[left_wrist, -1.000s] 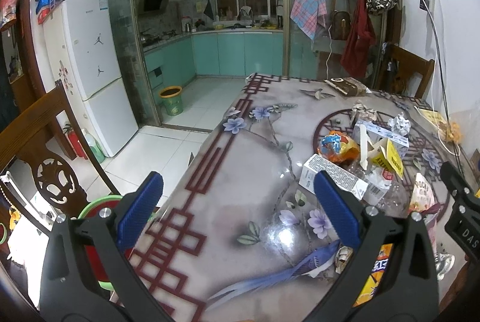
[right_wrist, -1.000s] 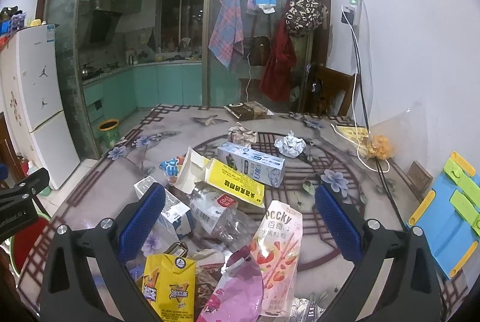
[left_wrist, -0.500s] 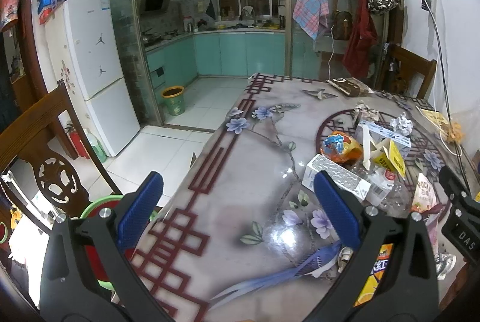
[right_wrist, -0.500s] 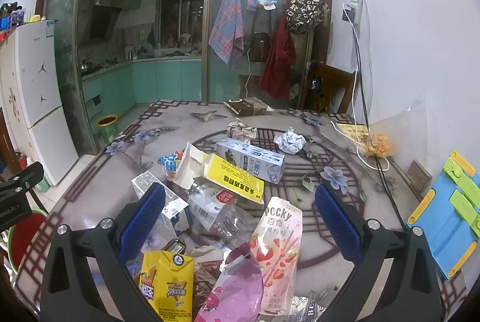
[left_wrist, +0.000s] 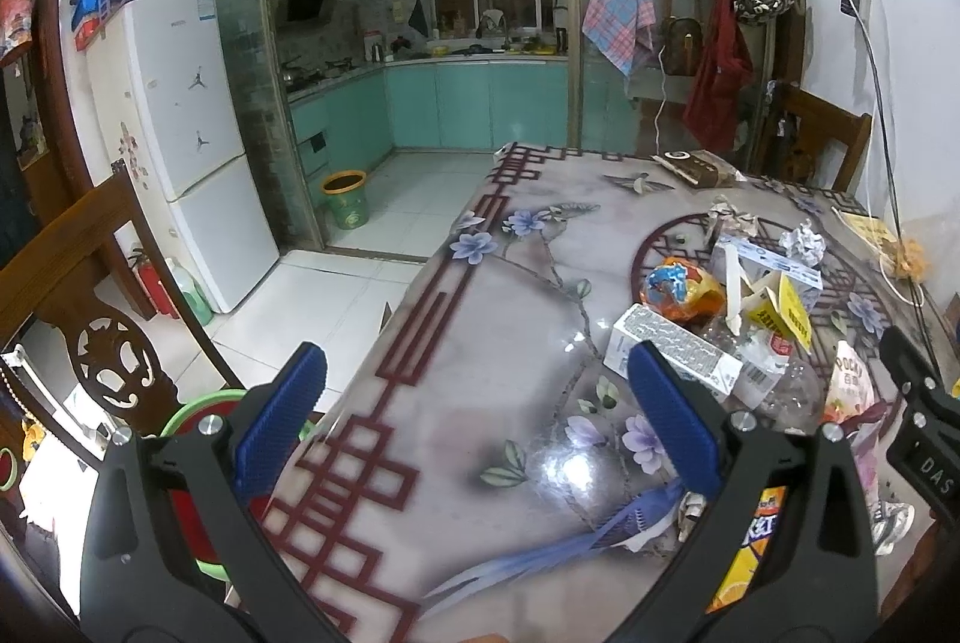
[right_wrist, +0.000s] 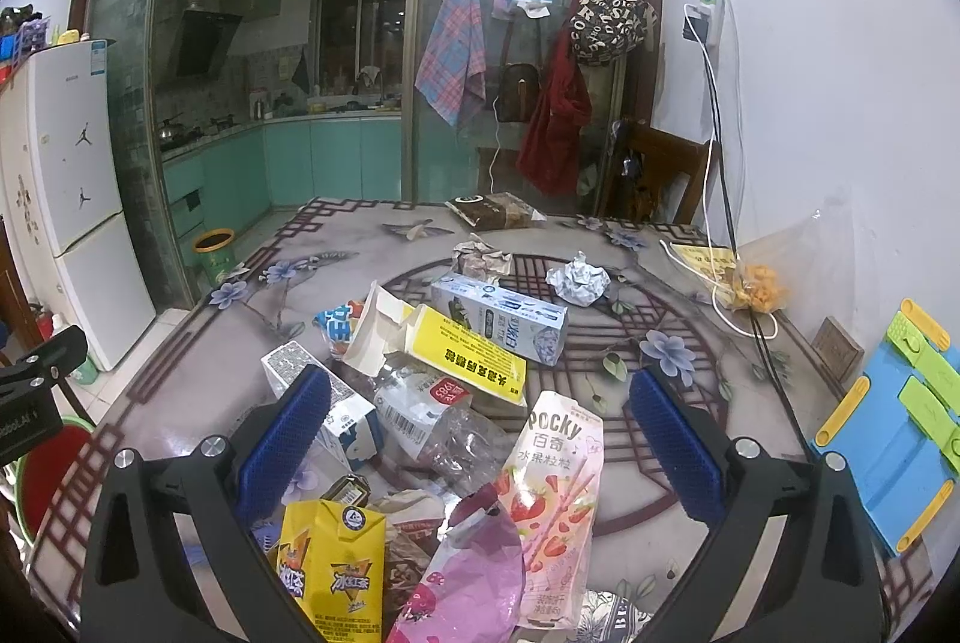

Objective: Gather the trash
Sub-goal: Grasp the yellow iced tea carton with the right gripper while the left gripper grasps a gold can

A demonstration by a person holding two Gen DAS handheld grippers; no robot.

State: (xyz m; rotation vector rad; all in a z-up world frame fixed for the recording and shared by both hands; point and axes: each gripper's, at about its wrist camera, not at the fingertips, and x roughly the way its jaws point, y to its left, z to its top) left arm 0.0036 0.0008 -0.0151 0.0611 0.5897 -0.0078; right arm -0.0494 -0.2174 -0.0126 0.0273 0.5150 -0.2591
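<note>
A heap of trash lies on the flowered table (right_wrist: pixel 648 295): a pink Pocky pouch (right_wrist: pixel 555 487), a crushed clear bottle (right_wrist: pixel 444 421), a yellow carton (right_wrist: pixel 468 355), a blue-white milk box (right_wrist: pixel 504 316), a yellow drink carton (right_wrist: pixel 330 577), a crumpled foil ball (right_wrist: pixel 579 277). My right gripper (right_wrist: pixel 474 439) hangs open just above the near end of the heap, nothing between its fingers. My left gripper (left_wrist: pixel 477 421) is open over the bare left part of the table (left_wrist: pixel 480 343), with the heap's white box (left_wrist: pixel 672 349) to its right.
A dark snack bag (right_wrist: pixel 495 211) lies at the table's far edge. White cables (right_wrist: pixel 714 277) and a blue-green folded item (right_wrist: pixel 888 427) sit along the right wall. A wooden chair (left_wrist: pixel 90 319) and a red-green bin (left_wrist: pixel 198 421) stand left of the table; a small bin (left_wrist: pixel 345 199) stands on the kitchen floor.
Both views have shifted slightly: the grippers have drawn back or lifted a little from the table. Both stay open; the trash has not moved.
</note>
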